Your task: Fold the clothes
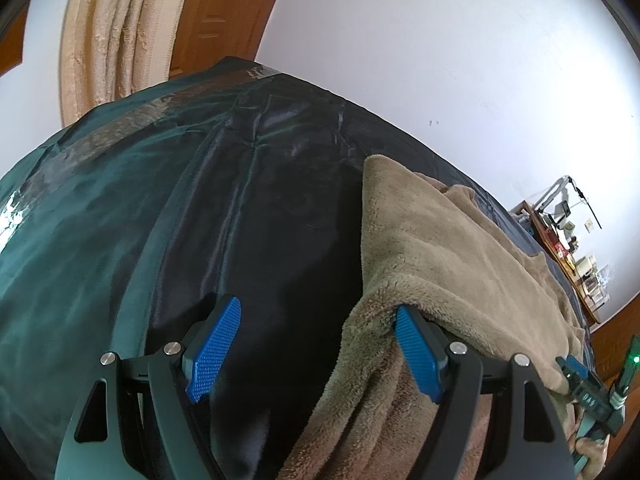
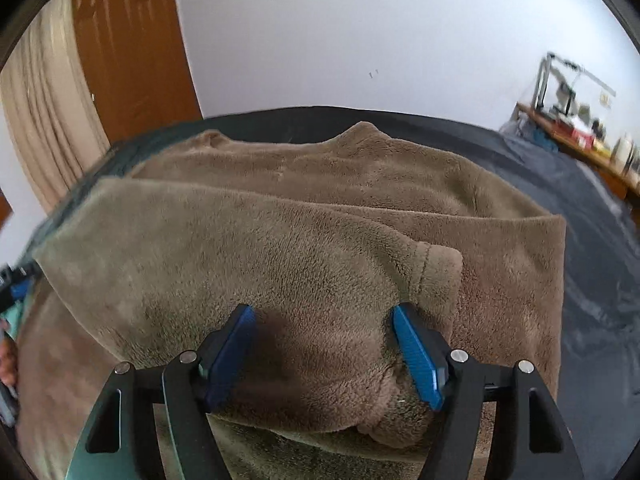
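Note:
A tan fleece garment (image 2: 320,208) lies partly folded on a dark green satin sheet (image 1: 120,220). A sleeve is laid across its body, with the cuff (image 2: 440,272) to the right. My right gripper (image 2: 323,308) is open just above the folded sleeve; fleece bulges up between its wide-set blue pads, and neither pad pinches it. My left gripper (image 1: 317,305) is open at the garment's left edge (image 1: 440,248). Only bare sheet lies between its fingers, and a lip of fleece rests over the right fingertip (image 1: 404,316).
A beige curtain (image 1: 116,32) and a wooden door (image 1: 224,12) stand behind the bed against a white wall. A cluttered wooden desk (image 2: 576,128) stands at the far right. Bare sheet (image 2: 600,248) lies to the right of the garment.

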`<state>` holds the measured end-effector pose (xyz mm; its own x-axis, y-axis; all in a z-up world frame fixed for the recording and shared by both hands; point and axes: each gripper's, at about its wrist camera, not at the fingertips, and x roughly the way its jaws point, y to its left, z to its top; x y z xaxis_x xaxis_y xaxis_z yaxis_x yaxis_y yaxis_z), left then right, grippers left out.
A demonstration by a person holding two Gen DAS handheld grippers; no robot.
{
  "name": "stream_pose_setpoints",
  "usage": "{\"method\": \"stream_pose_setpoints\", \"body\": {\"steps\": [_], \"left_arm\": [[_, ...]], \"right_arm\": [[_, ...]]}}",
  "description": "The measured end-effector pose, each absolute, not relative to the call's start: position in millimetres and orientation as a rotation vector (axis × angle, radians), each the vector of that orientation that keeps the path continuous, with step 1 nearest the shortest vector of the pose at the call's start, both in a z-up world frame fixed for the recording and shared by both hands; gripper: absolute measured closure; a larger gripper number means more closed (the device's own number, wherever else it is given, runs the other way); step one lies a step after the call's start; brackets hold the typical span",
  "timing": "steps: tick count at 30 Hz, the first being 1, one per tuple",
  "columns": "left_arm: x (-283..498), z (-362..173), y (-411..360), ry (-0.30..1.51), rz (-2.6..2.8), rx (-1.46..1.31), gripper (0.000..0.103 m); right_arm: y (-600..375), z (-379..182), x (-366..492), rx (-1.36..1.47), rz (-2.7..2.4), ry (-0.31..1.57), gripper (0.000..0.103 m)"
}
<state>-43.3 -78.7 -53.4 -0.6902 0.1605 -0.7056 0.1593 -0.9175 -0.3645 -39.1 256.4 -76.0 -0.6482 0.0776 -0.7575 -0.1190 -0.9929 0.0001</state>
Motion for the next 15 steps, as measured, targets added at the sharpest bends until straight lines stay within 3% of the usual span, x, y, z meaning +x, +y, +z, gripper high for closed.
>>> {"method": "stream_pose_setpoints", "body": {"steps": [5, 15], "left_arm": [[-40.9, -52.3, -82.0, -0.653, 2.812, -1.234, 0.022], [-17.4, -25.0, -85.1, -0.475, 2.943, -1.207, 0.022]], "right_arm": [[252.9, -79.3, -41.8, -1.262, 2.74, 0.015, 0.029], [250.6, -79.8, -45.1, -1.263, 2.734, -0.013, 0.028]]}}
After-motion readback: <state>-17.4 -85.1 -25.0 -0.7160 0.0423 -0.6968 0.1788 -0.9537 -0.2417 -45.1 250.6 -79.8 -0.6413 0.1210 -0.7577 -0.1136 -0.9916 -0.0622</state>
